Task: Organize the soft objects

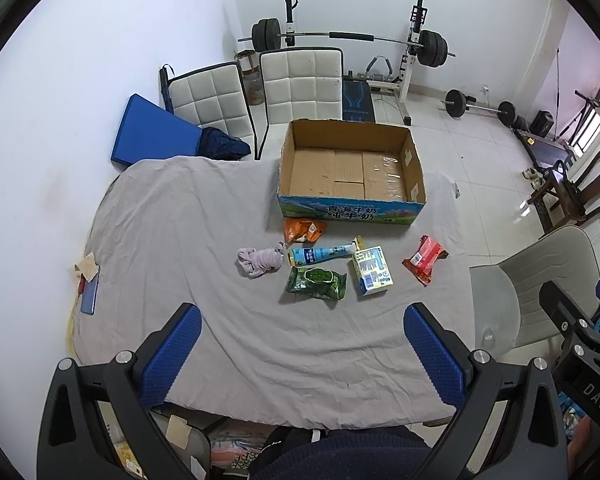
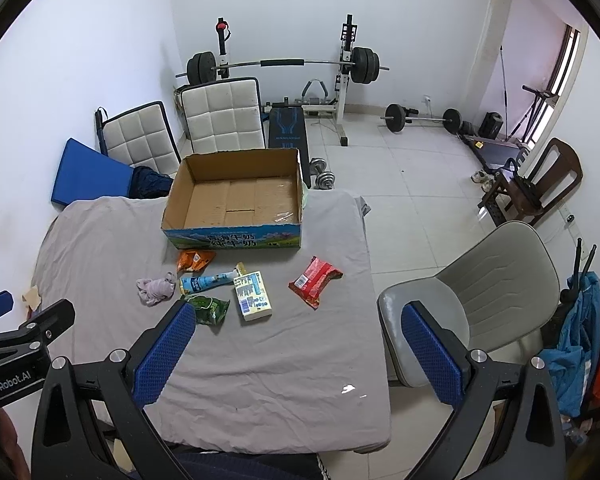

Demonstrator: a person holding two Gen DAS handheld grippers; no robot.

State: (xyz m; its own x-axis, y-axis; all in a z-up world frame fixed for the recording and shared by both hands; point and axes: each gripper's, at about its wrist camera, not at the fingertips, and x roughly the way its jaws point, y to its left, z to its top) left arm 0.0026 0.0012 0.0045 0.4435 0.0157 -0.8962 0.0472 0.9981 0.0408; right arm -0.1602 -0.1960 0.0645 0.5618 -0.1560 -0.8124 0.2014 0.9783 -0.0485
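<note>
Both tongs hang wide open and empty at the bottom of their frames: left gripper point(image 1: 302, 354), right gripper point(image 2: 300, 354). Mid-frame above them, on the grey sheet point(image 1: 172, 216), lie a lilac cloth bundle point(image 1: 259, 261), snack packets and a red pouch point(image 1: 425, 258), just below the open cardboard box point(image 1: 350, 166).

Green snack packet point(image 2: 209, 309) partly hidden behind right gripper's finger point(image 2: 165, 354). Label print on milk carton point(image 2: 253, 295) too small to read.
</note>
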